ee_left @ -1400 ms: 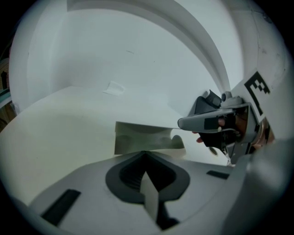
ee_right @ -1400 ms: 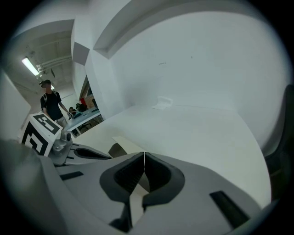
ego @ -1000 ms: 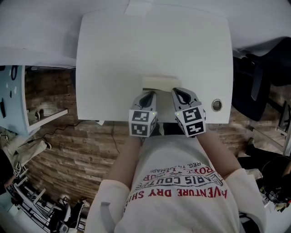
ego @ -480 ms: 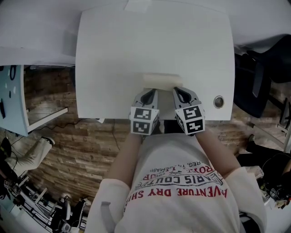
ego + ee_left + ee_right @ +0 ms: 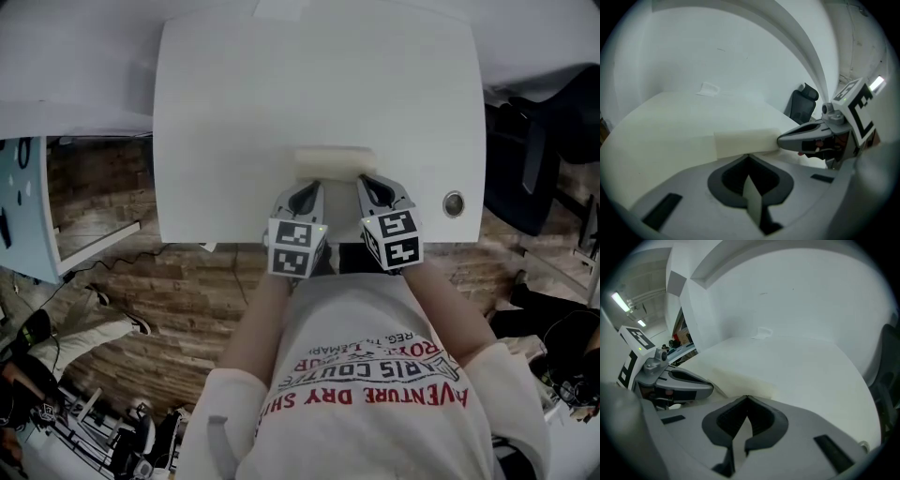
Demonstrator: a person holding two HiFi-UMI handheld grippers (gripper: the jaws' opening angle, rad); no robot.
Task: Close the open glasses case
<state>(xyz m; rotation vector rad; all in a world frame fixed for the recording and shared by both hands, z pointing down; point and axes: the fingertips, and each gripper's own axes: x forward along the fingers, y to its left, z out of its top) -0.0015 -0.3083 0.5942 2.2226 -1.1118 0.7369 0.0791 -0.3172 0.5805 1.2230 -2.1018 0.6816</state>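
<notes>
fingers (image 5: 724,178) together beside cream glasses case (image 5: 335,161)

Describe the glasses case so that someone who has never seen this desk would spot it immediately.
Start at the large white table. Near its front edge, just beyond the tips of the left claw and right claw, lies the glasses case. It is a cream oblong box, unlike the small round grommet sunk into the tabletop to its right.

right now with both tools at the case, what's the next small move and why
Probably press the right tool lightly down on the glasses case to seat it closed. It looks low and flat, the left tool is shut at its near side too, and I can't tell if it latched.
</notes>
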